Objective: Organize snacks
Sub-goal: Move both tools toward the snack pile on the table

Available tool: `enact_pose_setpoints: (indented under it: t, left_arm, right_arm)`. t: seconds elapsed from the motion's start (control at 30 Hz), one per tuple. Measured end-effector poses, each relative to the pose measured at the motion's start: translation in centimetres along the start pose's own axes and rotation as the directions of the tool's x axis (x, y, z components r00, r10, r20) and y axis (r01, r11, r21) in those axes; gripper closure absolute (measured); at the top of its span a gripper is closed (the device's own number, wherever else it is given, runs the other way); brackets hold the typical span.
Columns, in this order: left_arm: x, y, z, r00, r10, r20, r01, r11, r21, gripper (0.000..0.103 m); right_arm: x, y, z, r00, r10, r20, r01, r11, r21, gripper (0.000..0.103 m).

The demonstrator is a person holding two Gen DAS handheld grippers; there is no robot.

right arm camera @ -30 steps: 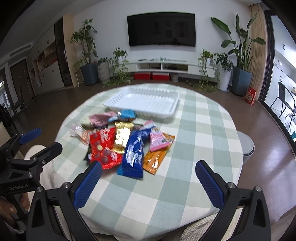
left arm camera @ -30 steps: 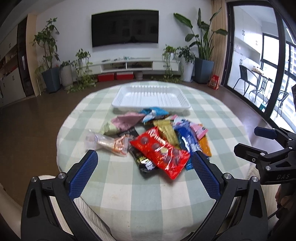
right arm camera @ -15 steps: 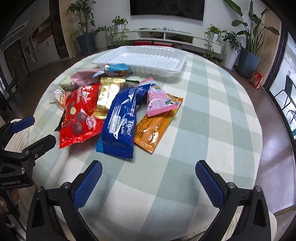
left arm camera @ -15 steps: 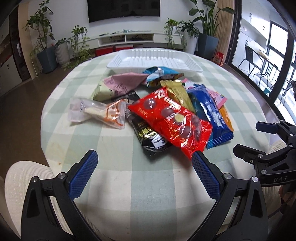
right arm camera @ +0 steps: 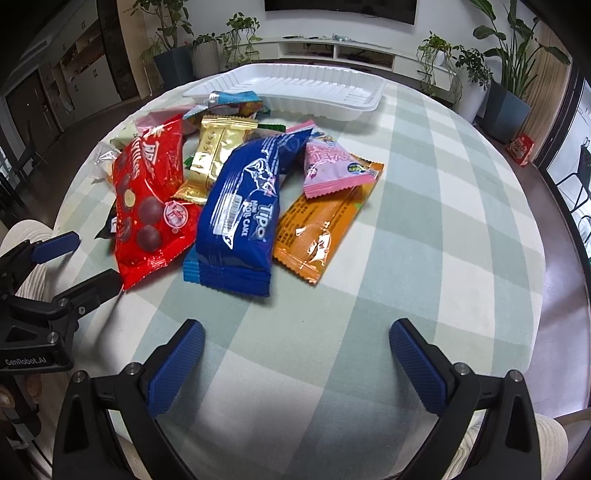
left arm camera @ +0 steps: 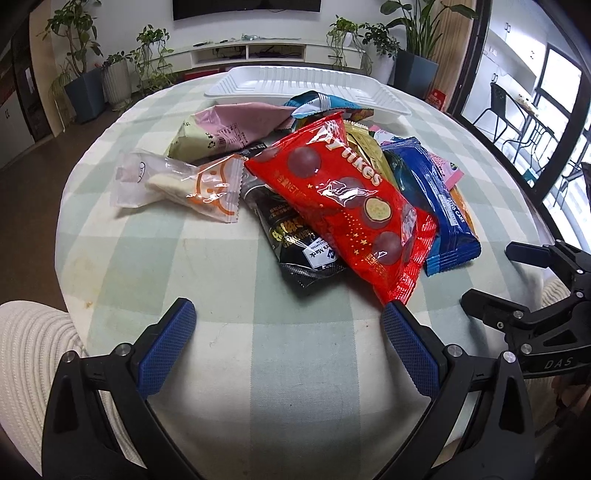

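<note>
White wall [right arm camera: 229, 7], potted plants [right arm camera: 509, 74], dark floor [left arm camera: 22, 192].

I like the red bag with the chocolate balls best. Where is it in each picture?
Left wrist view: the red bag lies mid-picture on top of the pile, its near corner by the left tool's right-hand finger.
Right wrist view: the red bag is at the left, beside the blue roll cake pack.
Shared landmark: the white tray behind the pile.
</note>
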State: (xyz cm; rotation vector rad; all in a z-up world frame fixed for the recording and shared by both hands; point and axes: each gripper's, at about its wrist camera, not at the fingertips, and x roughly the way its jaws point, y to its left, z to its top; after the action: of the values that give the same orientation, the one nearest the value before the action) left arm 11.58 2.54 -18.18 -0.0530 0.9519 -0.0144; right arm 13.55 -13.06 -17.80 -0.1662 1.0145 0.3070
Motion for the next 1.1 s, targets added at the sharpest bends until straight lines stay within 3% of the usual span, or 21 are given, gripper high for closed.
enact_pose_setpoints:
  t: [0.17, 0.83, 0.97, 1.1]
  left_arm:
    - [0.3, -0.7, -0.3, 0.999, 0.036, 0.01, -0.037, 0.999, 0.039, 0.0]
    - [-0.4, -0.8, -2.8, 0.983, 0.031, 0.181, -0.038, 0.999, 0.031, 0.0]
    - [-0.4, -0.7, -2.6, 0.987, 0.029, 0.157, -0.034, 0.999, 0.031, 0.0]
    - [-0.5, -0.5, -1.9, 0.996, -0.001, 0.086, -0.004, 0.999, 0.051, 0.0]
  right_arm:
    - [0.1, 0.1, 0.0, 1.0, -0.006, -0.003, 0.006, 1.0, 0.004, 0.0]
    - [-0.3, 0.2, -0.9, 0.997, -0.015, 0.071, 0.014, 1.0, 0.02, 0.0]
    - [-0.3, 0.1, -0.9, 0.997, -0.016, 0.07, 0.014, 1.0, 0.021, 0.0]
    - [-0.4, -0.1, -0.4, 1.0, 0.002, 0.029, -0.003, 1.0, 0.029, 0.0]
